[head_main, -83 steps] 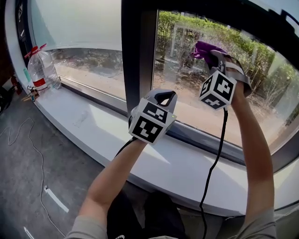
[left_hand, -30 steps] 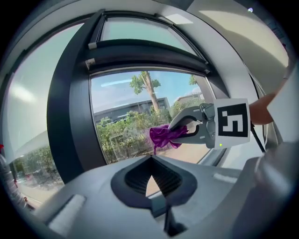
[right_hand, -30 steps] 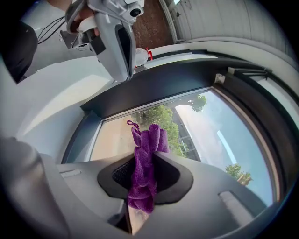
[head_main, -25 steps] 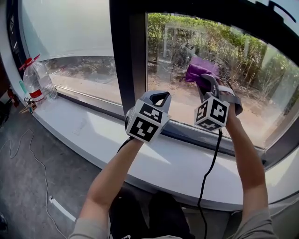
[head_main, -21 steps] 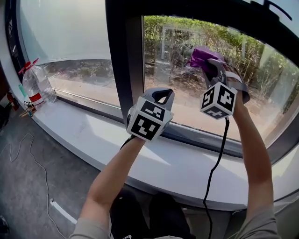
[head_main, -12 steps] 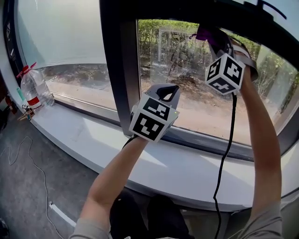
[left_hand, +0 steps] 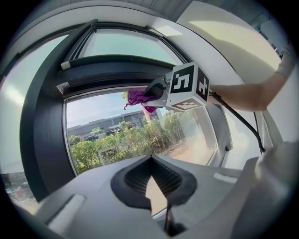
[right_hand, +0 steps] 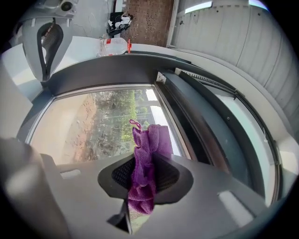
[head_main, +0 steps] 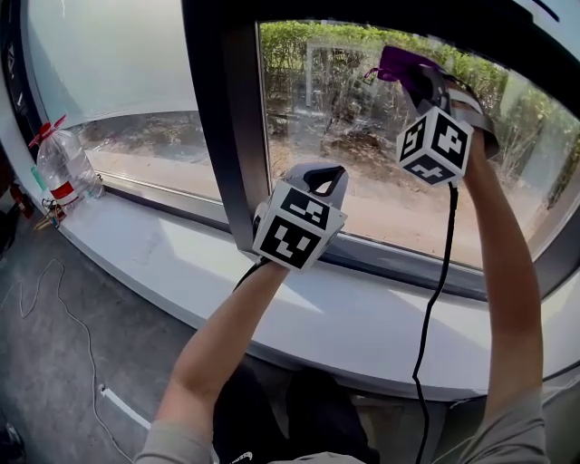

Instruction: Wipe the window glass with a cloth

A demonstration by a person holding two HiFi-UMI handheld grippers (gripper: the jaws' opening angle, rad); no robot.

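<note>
Purple cloth (right_hand: 150,140) in right hand-held gripper (right_hand: 143,186)

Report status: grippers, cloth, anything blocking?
Right gripper shut on crumpled purple cloth, high up at the window glass. Left gripper shut, empty, over white sill. Clear plastic bottle far left, out of path.

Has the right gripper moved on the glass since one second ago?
Yes. The right gripper, shut on the purple cloth, has gone up from mid-pane to near the top of the window frame.
</note>
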